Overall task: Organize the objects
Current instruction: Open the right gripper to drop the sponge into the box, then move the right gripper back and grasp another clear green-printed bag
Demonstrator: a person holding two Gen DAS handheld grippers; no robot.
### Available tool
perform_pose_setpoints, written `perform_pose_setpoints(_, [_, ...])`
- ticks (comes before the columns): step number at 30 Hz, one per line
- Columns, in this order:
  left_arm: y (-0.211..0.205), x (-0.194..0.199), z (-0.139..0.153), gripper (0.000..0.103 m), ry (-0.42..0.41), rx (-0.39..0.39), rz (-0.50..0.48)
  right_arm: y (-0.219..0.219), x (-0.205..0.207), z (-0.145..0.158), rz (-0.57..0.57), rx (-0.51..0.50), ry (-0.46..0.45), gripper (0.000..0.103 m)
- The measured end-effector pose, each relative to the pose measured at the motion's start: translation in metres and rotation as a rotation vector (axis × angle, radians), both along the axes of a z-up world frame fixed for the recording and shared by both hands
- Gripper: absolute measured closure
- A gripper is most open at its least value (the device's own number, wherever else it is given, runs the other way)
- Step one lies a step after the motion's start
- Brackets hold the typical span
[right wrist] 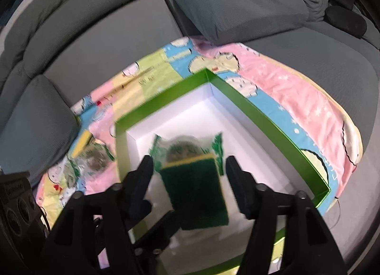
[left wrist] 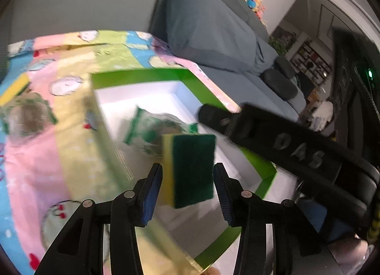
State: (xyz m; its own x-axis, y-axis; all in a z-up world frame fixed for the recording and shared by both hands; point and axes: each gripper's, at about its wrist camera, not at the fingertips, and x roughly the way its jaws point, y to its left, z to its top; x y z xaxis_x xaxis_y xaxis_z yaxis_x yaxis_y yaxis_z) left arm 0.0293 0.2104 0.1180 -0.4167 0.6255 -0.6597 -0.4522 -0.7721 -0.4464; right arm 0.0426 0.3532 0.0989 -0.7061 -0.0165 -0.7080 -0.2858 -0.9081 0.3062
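A yellow sponge with a dark green scouring face (left wrist: 192,170) stands upright between the blue pads of my left gripper (left wrist: 188,166), which is shut on it above the green-walled box (left wrist: 142,78). From the right wrist the same sponge (right wrist: 194,194) hangs between the spread jaws of my right gripper (right wrist: 189,159), with gaps on both sides. The left gripper's fingers (right wrist: 140,203) reach in from the lower left. A finger of the right gripper (left wrist: 213,116) crosses the box's far corner. A green-printed scourer packet (left wrist: 152,132) (right wrist: 182,146) lies on the white floor of the box (right wrist: 273,118).
The box sits on a pastel cartoon cloth (left wrist: 35,168) (right wrist: 296,89) spread over a grey sofa. On the cloth to the left lie a second packet (left wrist: 26,116) (right wrist: 92,158) and another sponge (left wrist: 14,89) (right wrist: 83,142). Grey cushions (right wrist: 237,2) lie behind.
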Motion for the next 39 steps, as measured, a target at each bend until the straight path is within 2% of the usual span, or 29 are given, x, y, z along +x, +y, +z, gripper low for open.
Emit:
perform_pose_setpoints(3, [-0.028, 0.000, 0.008, 0.039, 0.011, 0.022, 0.053, -0.004, 0.003, 0.010, 0.017, -0.029, 0.077, 0.031])
perform_pose_setpoints(5, [-0.052, 0.000, 0.014, 0.035, 0.025, 0.035, 0.106, -0.007, 0.002, 0.014, 0.034, -0.053, 0.115, 0.027])
perform_pose_setpoints(7, [-0.074, 0.000, 0.018, 0.027, 0.036, 0.026, 0.166, -0.015, 0.000, 0.019, 0.059, -0.069, 0.146, 0.022])
perform_pose_setpoints(9, [-0.105, -0.001, 0.021, 0.024, 0.049, 0.004, 0.262, -0.028, -0.005, 0.023, 0.101, -0.069, 0.165, 0.020])
perform_pose_setpoints(14, [-0.180, -0.004, 0.014, 0.023, 0.011, -0.040, 0.499, -0.065, -0.025, 0.026, 0.222, -0.102, 0.188, 0.017])
perform_pose_setpoints(18, [-0.225, -0.004, 0.004, 0.023, -0.046, -0.042, 0.635, -0.103, -0.049, 0.022, 0.316, -0.110, 0.175, 0.010])
perform_pose_setpoints(20, [-0.244, -0.002, -0.003, 0.023, -0.072, -0.045, 0.689, -0.123, -0.063, 0.016, 0.346, -0.098, 0.159, 0.010])
perform_pose_setpoints(24, [-0.266, 0.000, -0.015, 0.023, -0.123, -0.050, 0.741, -0.152, -0.095, 0.000, 0.394, -0.114, 0.097, 0.010])
perform_pose_setpoints(30, [-0.278, 0.003, -0.020, 0.023, -0.145, -0.075, 0.760, -0.175, -0.135, -0.029, 0.404, -0.121, 0.056, 0.010])
perform_pose_setpoints(36, [-0.287, 0.002, -0.024, 0.023, -0.161, -0.084, 0.765, -0.195, -0.162, -0.063, 0.445, -0.036, -0.020, 0.010])
perform_pose_setpoints(39, [-0.289, 0.001, -0.025, 0.023, -0.167, -0.083, 0.771, -0.202, -0.167, -0.081, 0.452, -0.038, -0.077, 0.010])
